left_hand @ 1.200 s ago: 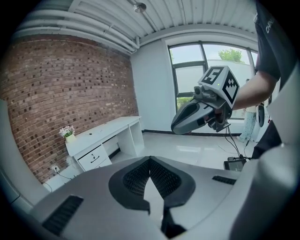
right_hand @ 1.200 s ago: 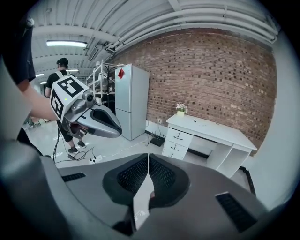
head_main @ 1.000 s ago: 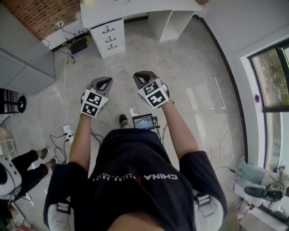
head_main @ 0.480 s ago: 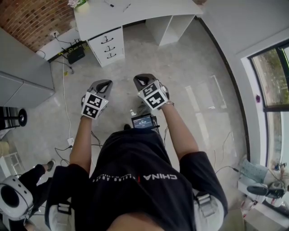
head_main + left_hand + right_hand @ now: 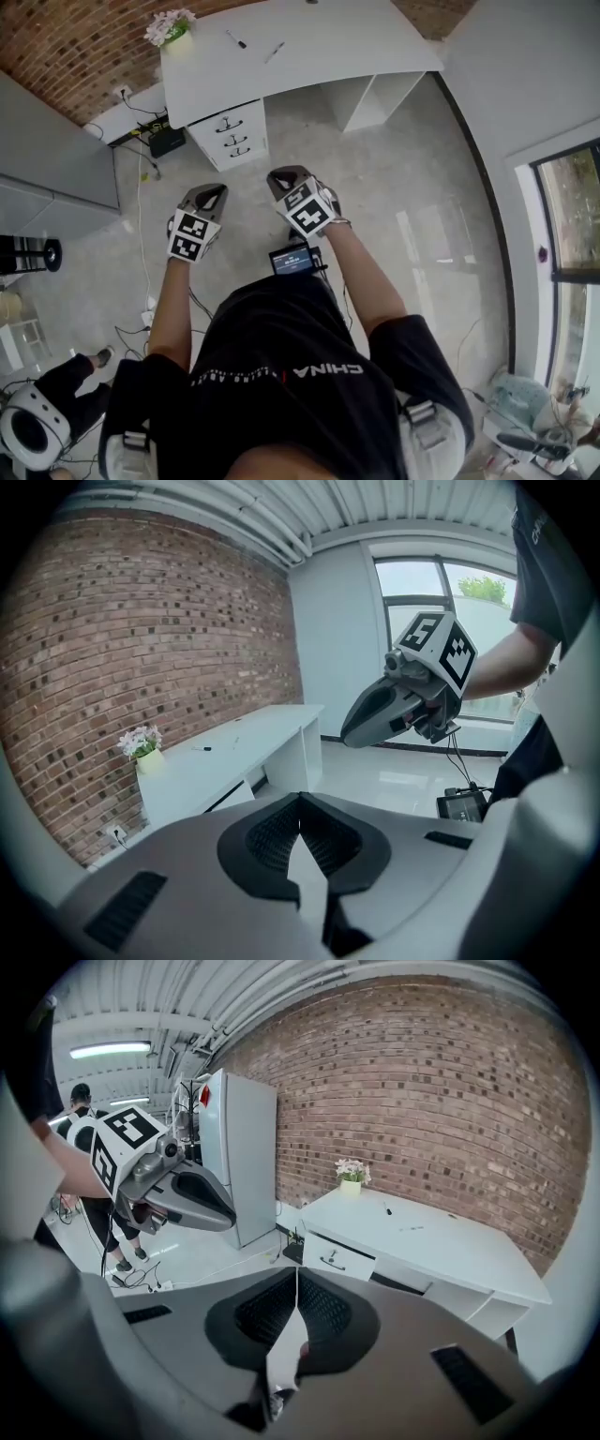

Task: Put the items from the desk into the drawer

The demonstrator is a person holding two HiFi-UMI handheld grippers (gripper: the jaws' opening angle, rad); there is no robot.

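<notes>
Head view looks down on a white rectangular bench [image 5: 309, 56] against a red brick wall [image 5: 75, 37]. On it lie 2 things for the task, a dark slim pen [image 5: 236, 39] and a pale slim pen [image 5: 274, 52], with a small pot of pale flowers [image 5: 169, 26] at its left corner. A white 3-drawer cabinet [image 5: 230, 139] under the bench's left end has every drawer closed. Well short of it, the left gripper [image 5: 210, 192] and right gripper [image 5: 280, 176] hang side by side, each with jaws pressed together, holding nothing. The person's black shirt [image 5: 281, 403] reads "CHINA" in white.
</notes>
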